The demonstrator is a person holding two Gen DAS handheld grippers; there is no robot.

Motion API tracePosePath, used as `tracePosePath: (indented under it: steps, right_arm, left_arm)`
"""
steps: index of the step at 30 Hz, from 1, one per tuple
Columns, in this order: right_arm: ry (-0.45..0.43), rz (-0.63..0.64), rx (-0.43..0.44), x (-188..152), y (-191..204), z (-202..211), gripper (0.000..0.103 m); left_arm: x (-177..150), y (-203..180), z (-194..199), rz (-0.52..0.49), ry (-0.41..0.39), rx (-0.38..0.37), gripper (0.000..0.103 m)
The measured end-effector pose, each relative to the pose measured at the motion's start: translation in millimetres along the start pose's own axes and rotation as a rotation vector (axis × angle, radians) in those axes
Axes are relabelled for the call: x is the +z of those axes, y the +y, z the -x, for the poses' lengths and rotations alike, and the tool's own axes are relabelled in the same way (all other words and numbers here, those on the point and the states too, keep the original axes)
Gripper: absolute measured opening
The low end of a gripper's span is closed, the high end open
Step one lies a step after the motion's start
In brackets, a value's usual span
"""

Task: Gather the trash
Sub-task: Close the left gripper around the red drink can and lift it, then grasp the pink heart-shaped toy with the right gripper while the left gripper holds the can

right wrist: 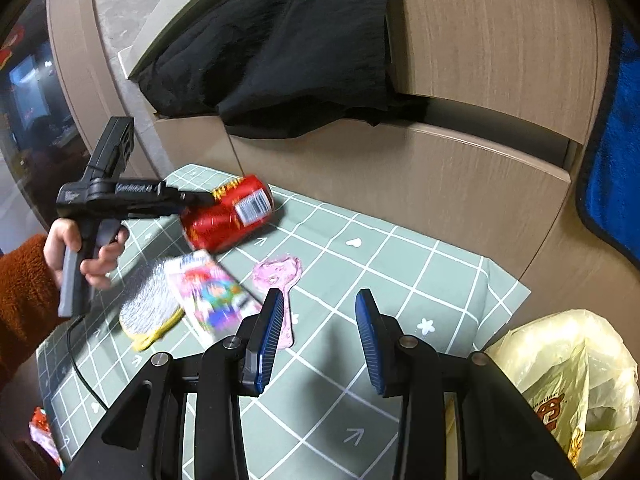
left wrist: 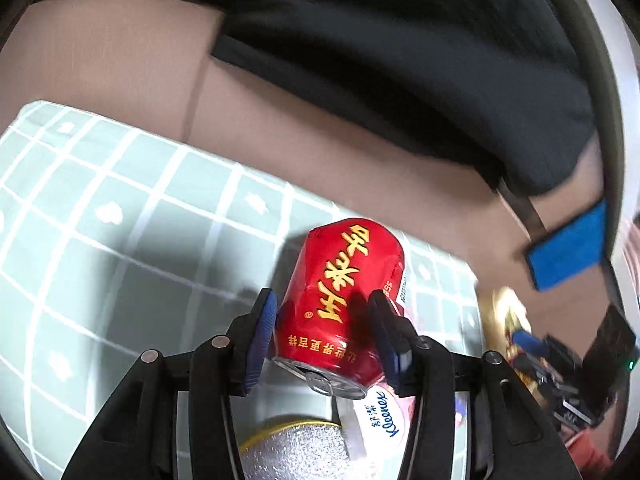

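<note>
- My right gripper (right wrist: 316, 336) hangs over the green checked cloth (right wrist: 360, 360), jaws standing apart with nothing between them. I judge it parked here to leave the other hand room.
- At its 4 o'clock sits the yellowish bag (right wrist: 576, 392), mouth up; I take it as the place for the trash, set close for short carries.
- At 11 o'clock, just beyond my left pad, lies a pink wrapper (right wrist: 276, 276), flat on the cloth and untouched.
- At 10 o'clock lie a printed packet (right wrist: 208, 292) and a silver pad (right wrist: 148, 304) with a yellow rim, overlapping one another.
- Farther, at 11 o'clock, my left gripper (left wrist: 320, 320) has the red can (left wrist: 340, 296) between its pads. The can is dented and tilted, rim towards the camera. The jaws are fairly wide; whether the pads press or only flank it I cannot tell.
- My hand (right wrist: 80, 256) grips that tool's handle, the orange sleeve (right wrist: 24, 292) behind it.
- Farthest, a black cloth (right wrist: 288, 52) drapes over a brown cabinet (right wrist: 480, 80); no part of the job, by my reading.
</note>
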State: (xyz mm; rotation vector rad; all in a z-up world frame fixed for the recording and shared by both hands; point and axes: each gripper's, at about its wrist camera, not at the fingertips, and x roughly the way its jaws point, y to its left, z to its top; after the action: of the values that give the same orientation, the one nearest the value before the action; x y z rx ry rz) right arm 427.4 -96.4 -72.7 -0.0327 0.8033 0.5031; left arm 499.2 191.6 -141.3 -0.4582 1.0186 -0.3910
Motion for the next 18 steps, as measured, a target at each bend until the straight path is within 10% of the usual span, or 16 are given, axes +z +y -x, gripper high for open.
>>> tracePosePath:
  steps: [6,18]
  right_arm:
    - [0.008,0.025,0.007,-3.9,6.6,9.9,0.036]
    - [0.042,0.149,0.084,-1.6,36.5,2.1,0.036]
  left_arm:
    - [-5.2,-22.8,-28.2,0.016,0.108,-0.032,0.063]
    - [-59.1,-45.5,62.5,0.094,-0.135,0.118,0.06]
